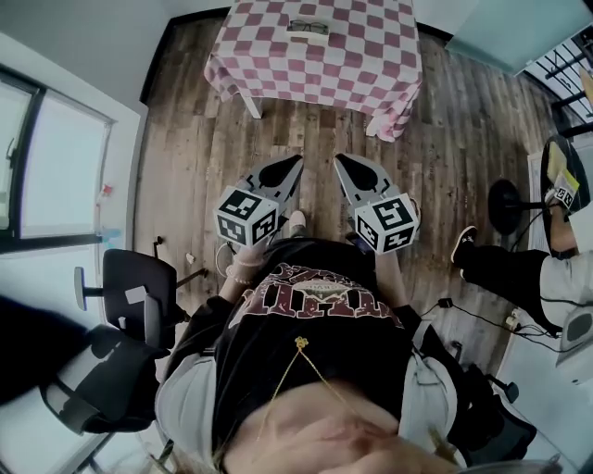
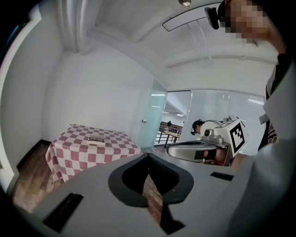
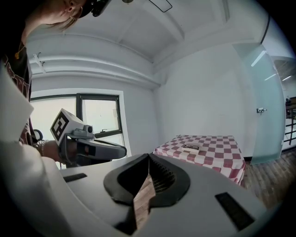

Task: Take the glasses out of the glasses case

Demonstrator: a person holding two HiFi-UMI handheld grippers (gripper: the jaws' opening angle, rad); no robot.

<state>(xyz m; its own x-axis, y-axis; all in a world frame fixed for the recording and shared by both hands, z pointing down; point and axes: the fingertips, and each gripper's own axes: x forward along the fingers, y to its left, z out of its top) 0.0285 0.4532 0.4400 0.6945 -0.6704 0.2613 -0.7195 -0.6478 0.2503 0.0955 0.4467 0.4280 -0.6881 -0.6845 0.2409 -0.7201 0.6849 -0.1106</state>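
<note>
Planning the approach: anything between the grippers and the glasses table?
Head view: only bare wood floor between the left gripper, the right gripper and the checked table, where the glasses lie.

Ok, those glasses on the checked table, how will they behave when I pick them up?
The glasses look thin-framed, so they are probably light and easily bent; a gentle grip seems wise. They appear to rest on a flat pale case, so a push would likely slide them rather than roll them. They are too far off to judge the lenses.

Pink-checked table [image 1: 320,69] on plank floor [image 1: 190,139], 1 black office chair [image 1: 134,282] near the window [image 1: 60,167] at left.
</note>
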